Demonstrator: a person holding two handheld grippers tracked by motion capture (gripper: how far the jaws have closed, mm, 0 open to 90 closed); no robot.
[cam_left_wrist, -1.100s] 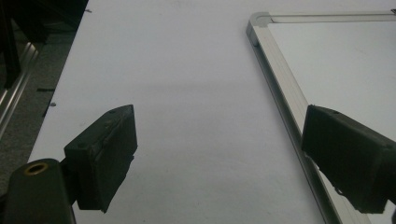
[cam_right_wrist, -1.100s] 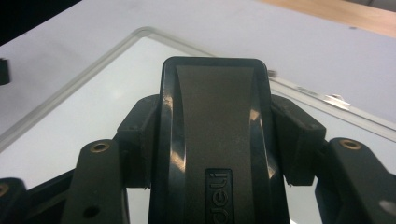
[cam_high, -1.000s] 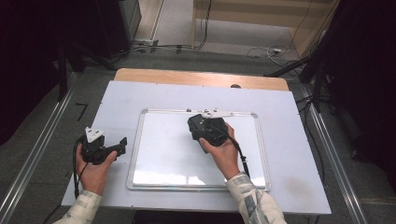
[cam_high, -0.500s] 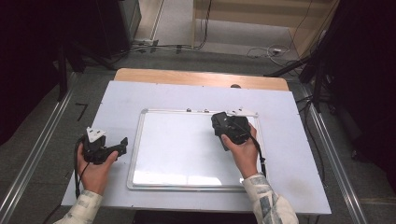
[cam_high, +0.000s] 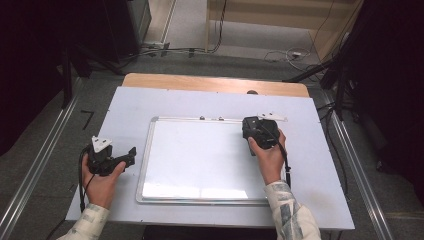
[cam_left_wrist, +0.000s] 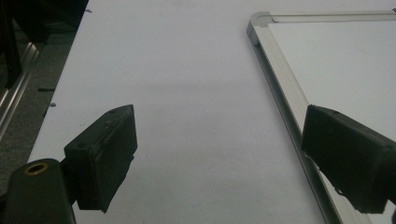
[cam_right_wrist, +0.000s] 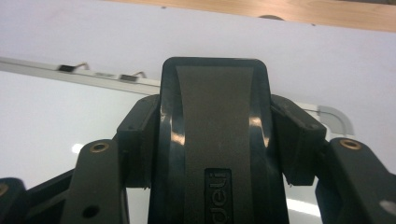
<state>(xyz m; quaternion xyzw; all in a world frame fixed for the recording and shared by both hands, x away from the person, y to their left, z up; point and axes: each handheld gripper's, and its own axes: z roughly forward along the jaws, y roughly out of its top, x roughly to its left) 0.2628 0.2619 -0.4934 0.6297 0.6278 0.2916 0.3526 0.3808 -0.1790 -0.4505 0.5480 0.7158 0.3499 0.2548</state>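
Observation:
A white whiteboard (cam_high: 200, 160) with a silver frame lies flat in the middle of the pale table (cam_high: 130, 107). My right gripper (cam_high: 254, 131) is over the board's upper right corner, shut on a glossy black eraser (cam_right_wrist: 215, 121) that stands between its jaws. The board's top rail (cam_right_wrist: 93, 77) and rounded corner (cam_right_wrist: 334, 115) lie just beyond the eraser. My left gripper (cam_high: 130, 153) rests on the table left of the board, held in a hand. Its jaws are wide apart with nothing between them, as the left gripper view (cam_left_wrist: 224, 156) shows, and the board's frame (cam_left_wrist: 280, 79) runs beside the right jaw.
A wooden strip (cam_high: 215, 84) runs along the table's far edge. Small clips (cam_high: 210, 118) sit on the board's top rail. Metal rails (cam_high: 35, 170) flank the table on both sides, and cables (cam_high: 190, 50) lie on the floor behind.
The right gripper has slid the eraser rightward along the upper part of the board, from its middle to the top right corner. The left gripper has stayed put.

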